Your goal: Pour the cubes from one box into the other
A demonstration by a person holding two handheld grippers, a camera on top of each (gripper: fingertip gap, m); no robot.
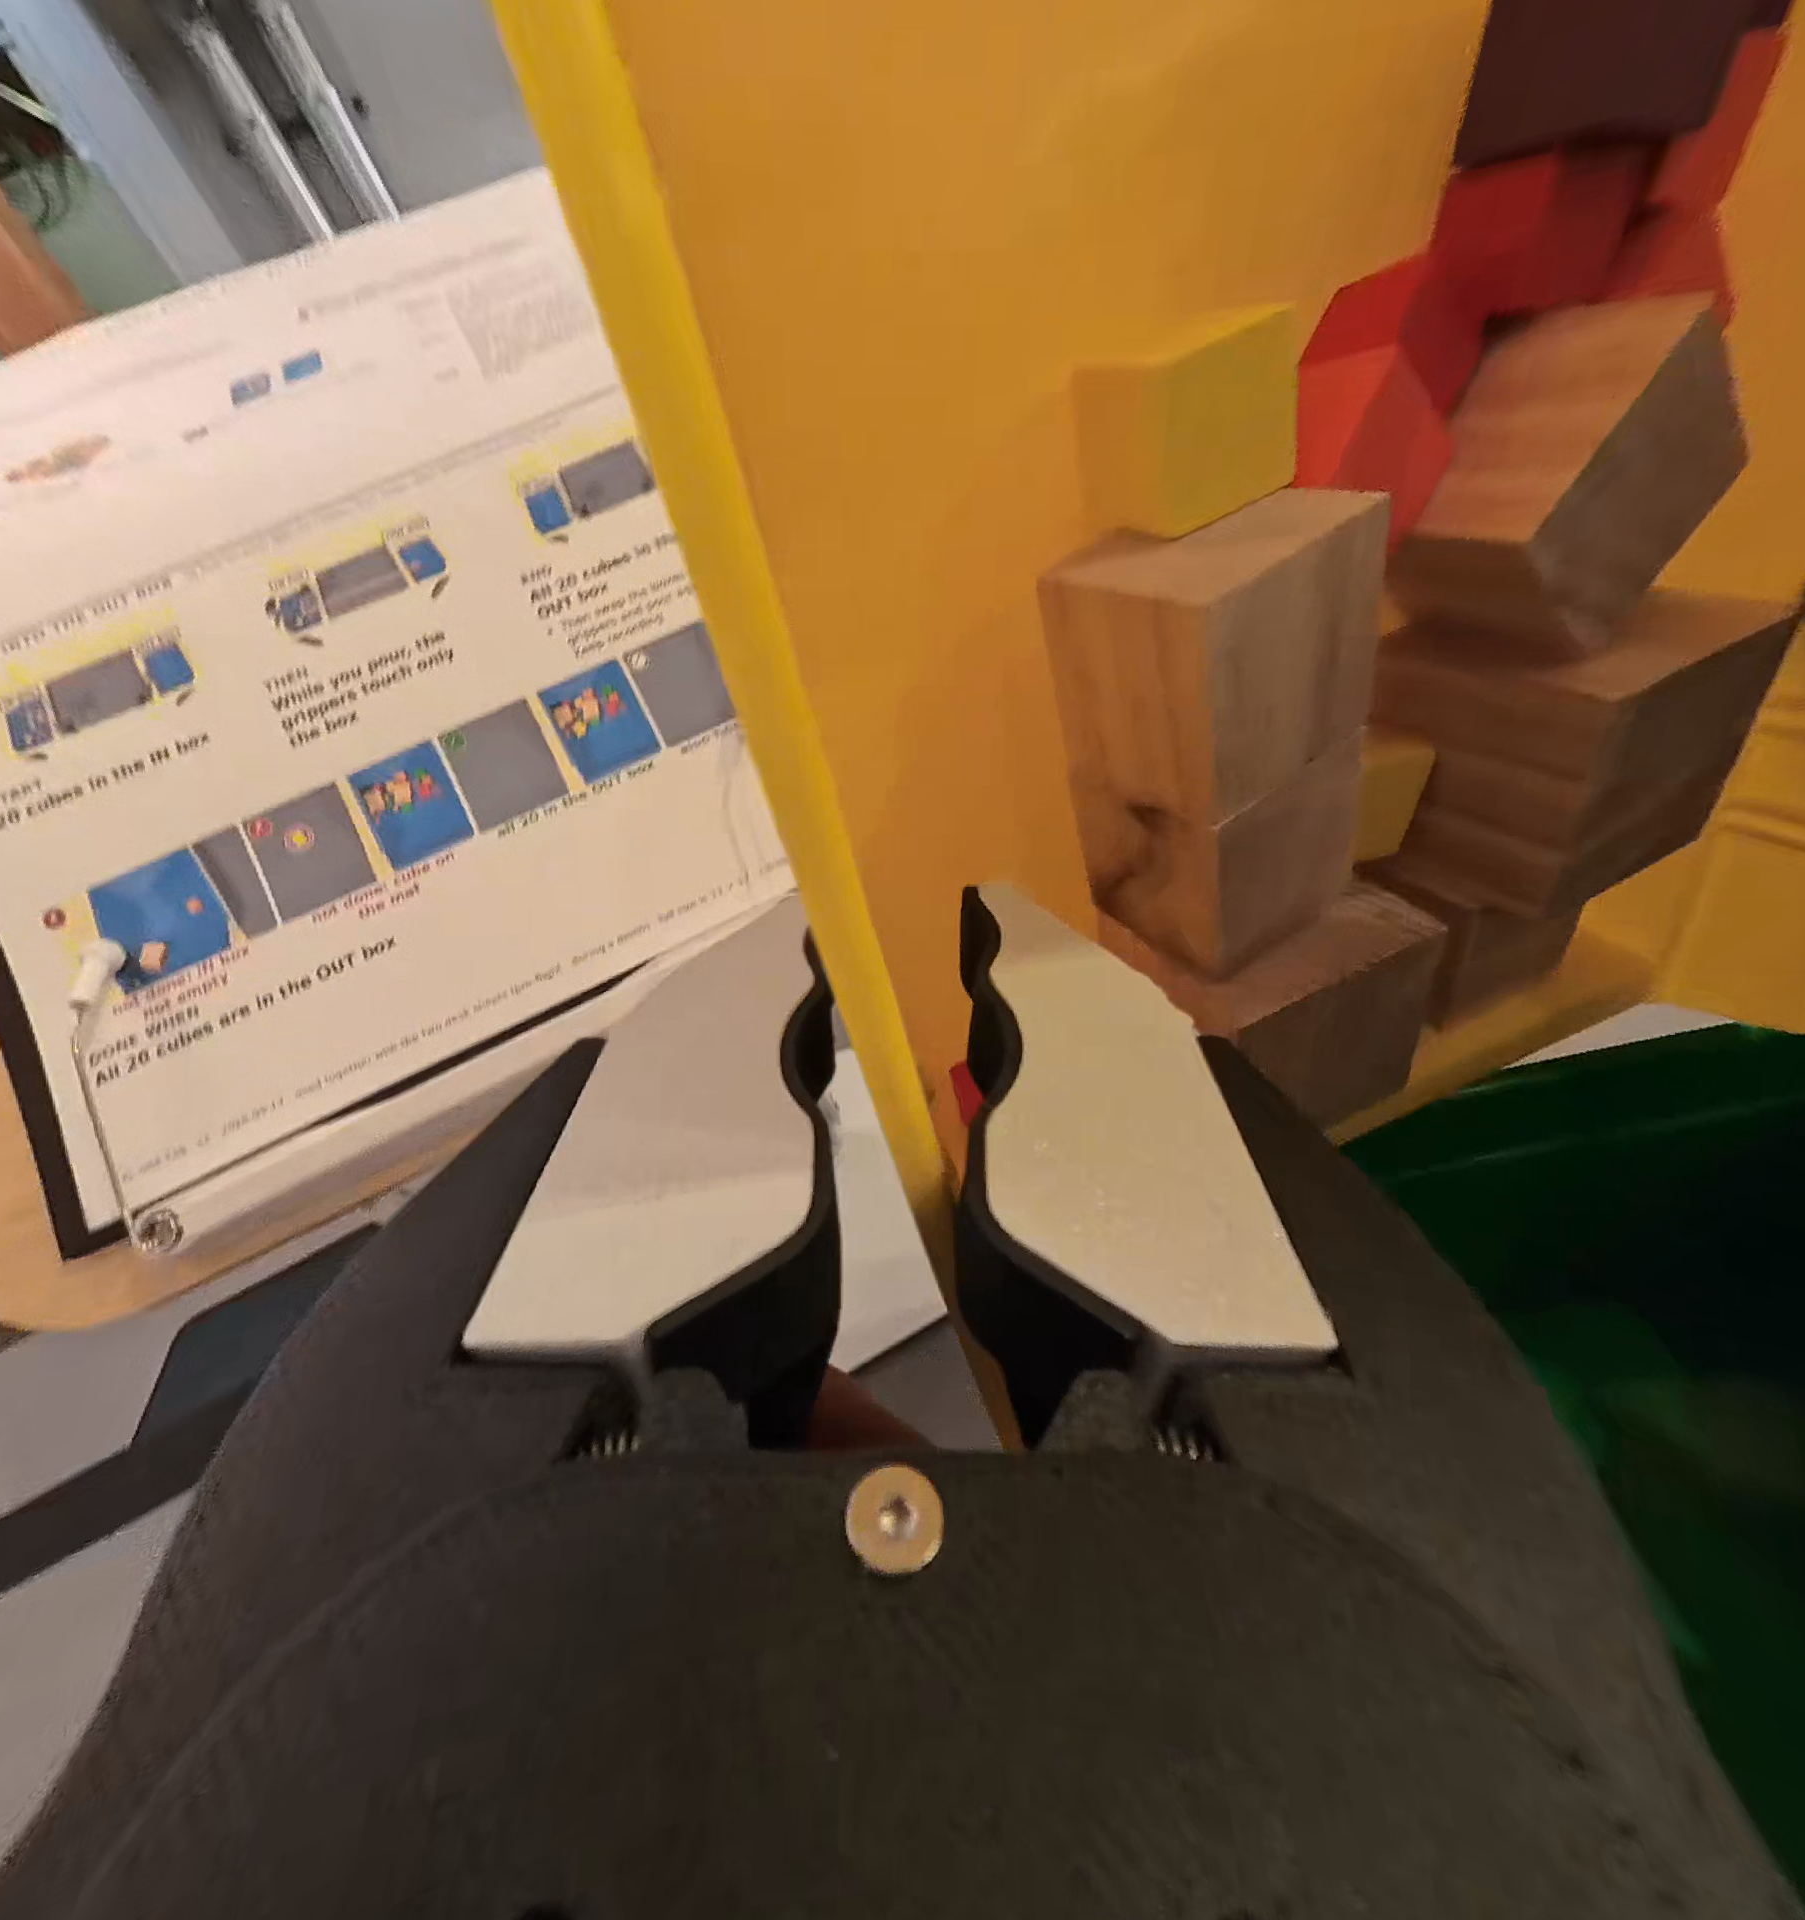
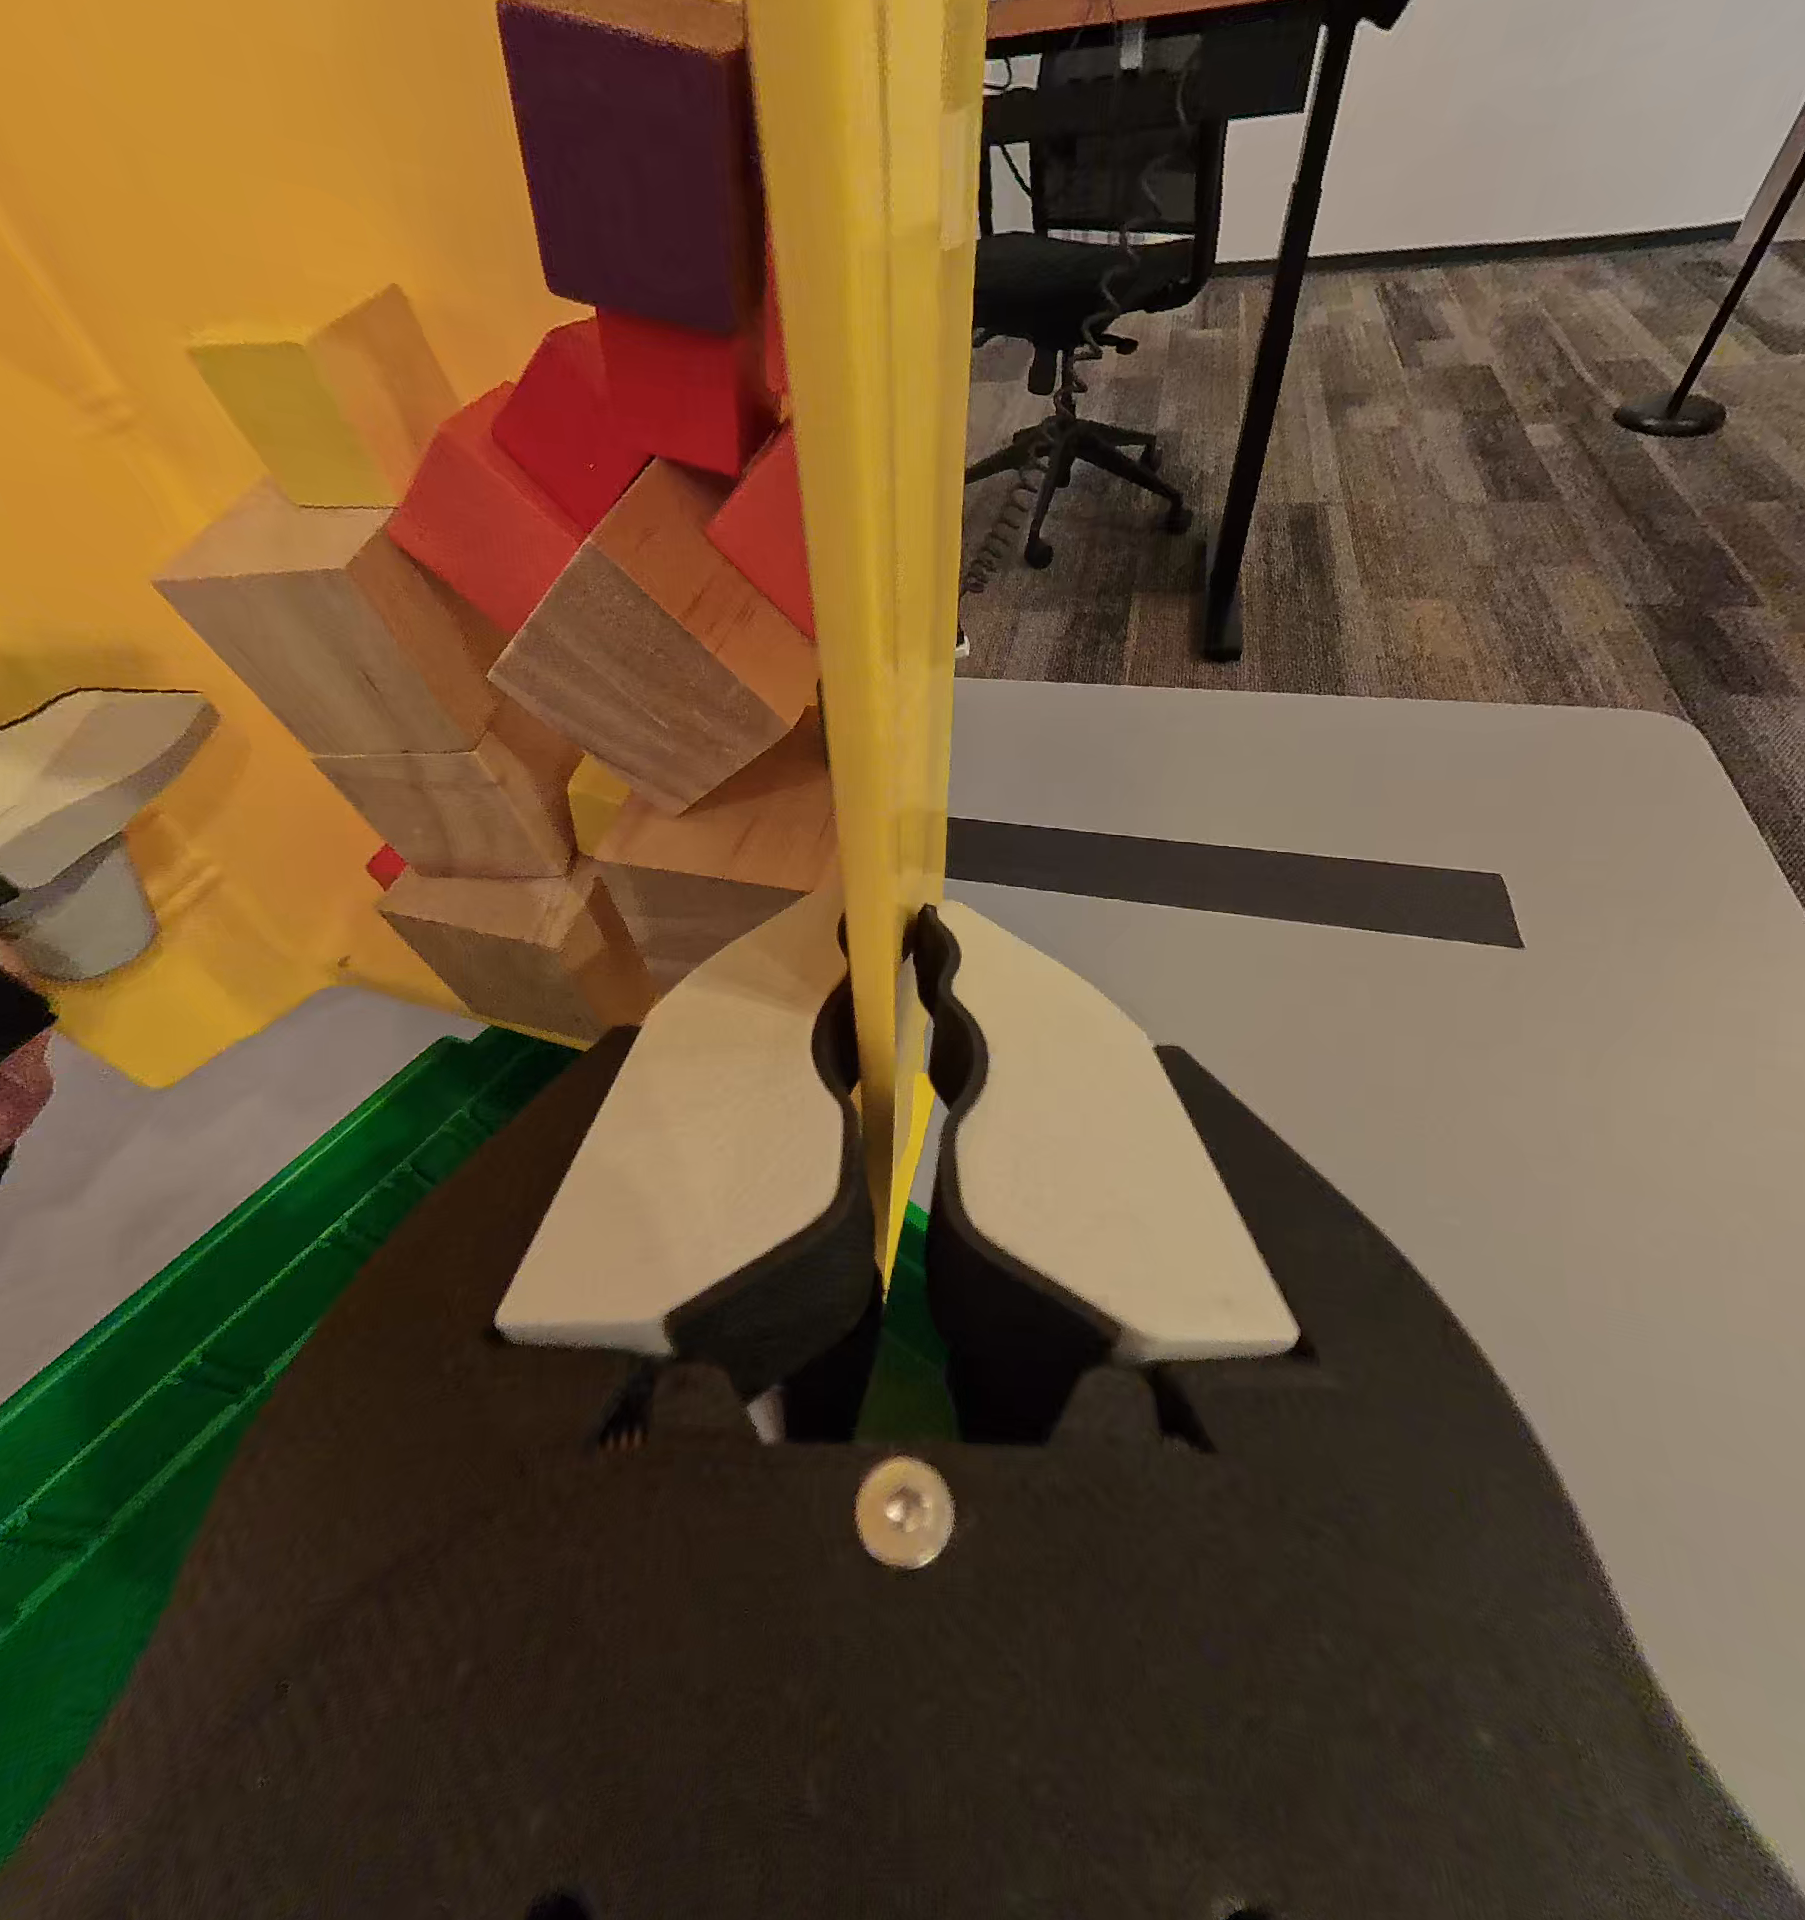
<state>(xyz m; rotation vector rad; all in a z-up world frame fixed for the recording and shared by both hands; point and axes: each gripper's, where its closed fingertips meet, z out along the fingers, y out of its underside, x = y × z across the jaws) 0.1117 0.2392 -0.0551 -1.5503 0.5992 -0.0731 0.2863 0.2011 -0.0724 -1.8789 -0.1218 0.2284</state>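
A yellow box (image 1: 877,364) is tipped steeply up on edge. My left gripper (image 1: 893,935) is shut on its left wall. My right gripper (image 2: 882,925) is shut on its right wall (image 2: 867,416). Several cubes, plain wood (image 1: 1220,665), red (image 1: 1397,343), yellow (image 1: 1189,416) and dark purple (image 2: 638,156), are piled low in the box at its lower rim. A green box (image 1: 1604,1299) lies right below that rim, also in the right wrist view (image 2: 150,1403). The left gripper's finger (image 2: 67,769) shows at the far left of the right wrist view.
A printed instruction sheet (image 1: 306,727) lies on the grey table (image 2: 1397,1143) to the left of the boxes. A black tape strip (image 2: 1241,883) marks the table on the right. An office chair (image 2: 1074,312) and a desk leg (image 2: 1272,364) stand on the floor beyond.
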